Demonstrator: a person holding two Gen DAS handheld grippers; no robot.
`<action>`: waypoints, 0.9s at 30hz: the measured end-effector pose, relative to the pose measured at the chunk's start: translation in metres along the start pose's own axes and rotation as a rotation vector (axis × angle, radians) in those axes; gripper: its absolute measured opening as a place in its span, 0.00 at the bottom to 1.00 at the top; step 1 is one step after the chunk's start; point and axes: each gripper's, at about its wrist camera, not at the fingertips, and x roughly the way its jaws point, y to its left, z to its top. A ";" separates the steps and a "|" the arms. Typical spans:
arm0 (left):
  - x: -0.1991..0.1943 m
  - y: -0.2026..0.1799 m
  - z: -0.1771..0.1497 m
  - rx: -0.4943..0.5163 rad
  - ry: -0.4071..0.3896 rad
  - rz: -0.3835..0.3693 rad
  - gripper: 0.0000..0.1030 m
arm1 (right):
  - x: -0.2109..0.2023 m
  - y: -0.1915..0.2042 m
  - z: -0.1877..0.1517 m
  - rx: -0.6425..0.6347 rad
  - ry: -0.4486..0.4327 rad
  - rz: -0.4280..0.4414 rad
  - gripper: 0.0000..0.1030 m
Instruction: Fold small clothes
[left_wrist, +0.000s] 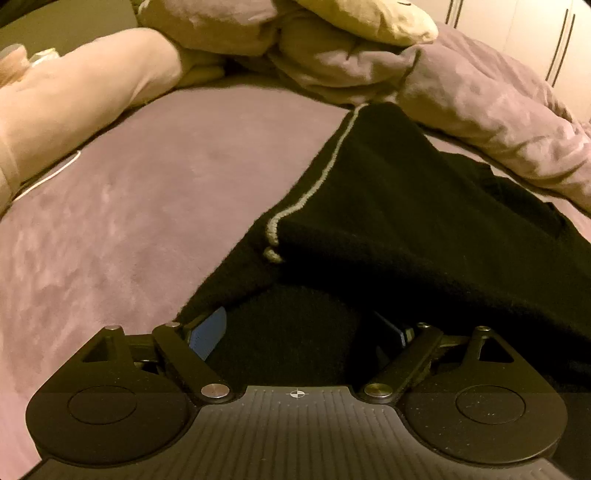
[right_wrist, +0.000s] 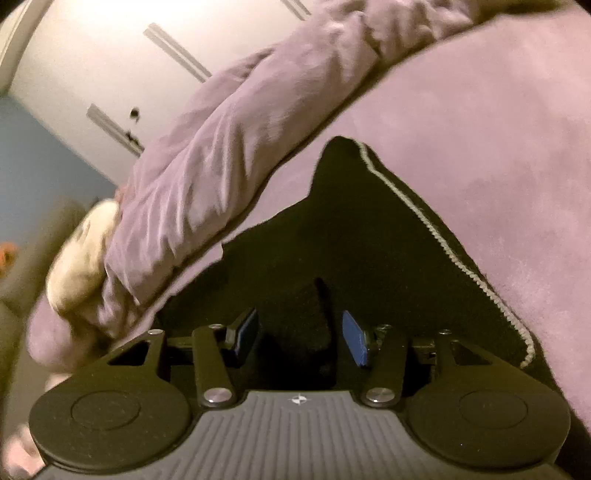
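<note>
While the black knitted garment (left_wrist: 406, 206) lies spread on the mauve bedcover (left_wrist: 129, 206), both claws sit at its near edge. The left gripper (left_wrist: 295, 332) has its blue pads (left_wrist: 208, 330) set wide, with dark cloth bunched between them but not pinched. The right gripper (right_wrist: 299, 336) also stands parted, a fold of the garment (right_wrist: 332, 229) rising between its fingers. A pale stitched trim (left_wrist: 325, 170) runs along one edge. A rumpled duvet (left_wrist: 498, 107) lies behind.

Black garment (left_wrist: 424, 229) cut off at right edge, folds covering right pad of left hand-held gripper (left_wrist: 299, 328). Fabric between pads (right_wrist: 352, 338) of right hand-held gripper (right_wrist: 301, 336) too dark to judge. Blurred pale bundle (right_wrist: 81, 251) at left.
</note>
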 end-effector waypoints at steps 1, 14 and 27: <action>-0.001 0.000 0.000 -0.004 0.002 -0.004 0.89 | 0.005 0.000 0.002 0.001 0.017 0.000 0.51; 0.000 -0.003 0.002 -0.010 -0.019 0.011 0.90 | 0.024 0.090 -0.014 -0.545 -0.071 -0.115 0.10; 0.006 -0.009 0.000 0.007 -0.020 0.056 0.91 | 0.066 0.104 -0.012 -0.719 -0.107 -0.240 0.11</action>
